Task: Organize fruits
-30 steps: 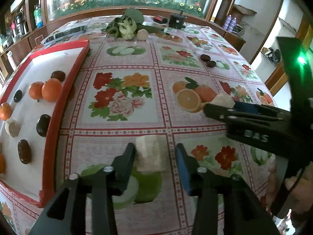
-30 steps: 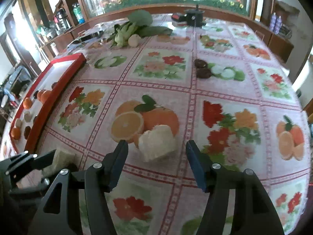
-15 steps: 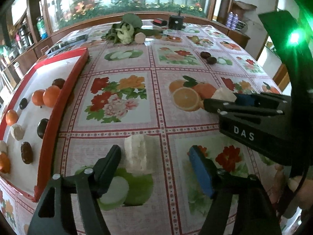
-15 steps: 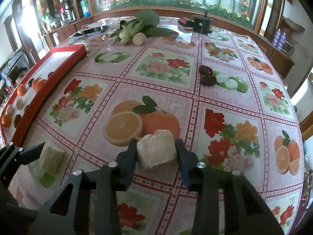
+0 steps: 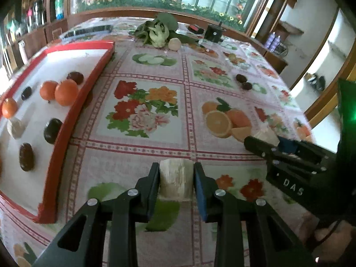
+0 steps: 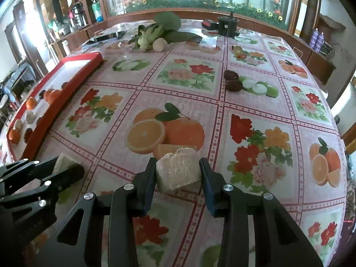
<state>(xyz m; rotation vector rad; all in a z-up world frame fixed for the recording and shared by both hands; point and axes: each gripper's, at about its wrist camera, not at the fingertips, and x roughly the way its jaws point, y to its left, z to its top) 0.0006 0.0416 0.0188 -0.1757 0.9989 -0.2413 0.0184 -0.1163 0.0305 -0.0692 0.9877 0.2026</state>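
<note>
Two pale fibrous chunks sit in my grippers, one in each. My left gripper [image 5: 176, 179] has its jaws pinched on the left chunk [image 5: 175, 179], both pads touching its sides, low over the near part of the tablecloth [image 5: 142, 75]. My right gripper [image 6: 177, 173] pinches the right chunk [image 6: 178, 172] the same way, just near the printed oranges. I cannot tell whether either chunk rests on the cloth or is lifted clear of it.

From the left view I see the right gripper at the right edge with its chunk poking out past the tips; from the right view the left gripper shows at the near left.

On the left lies a red tray [image 5: 66, 122] with a white floor. In it I count oranges [image 5: 66, 92], several dark fruits [image 5: 52, 130] and a pale piece [image 5: 15, 128], set apart from each other.

Two more dark fruits [image 6: 232, 80] lie touching on the cloth, further away on the right side, well apart from the tray. At the far end I see leafy greens [image 6: 155, 32] with a pale round thing [image 6: 159, 44] just beside them, and a black pot [image 6: 227, 26] to their right.
</note>
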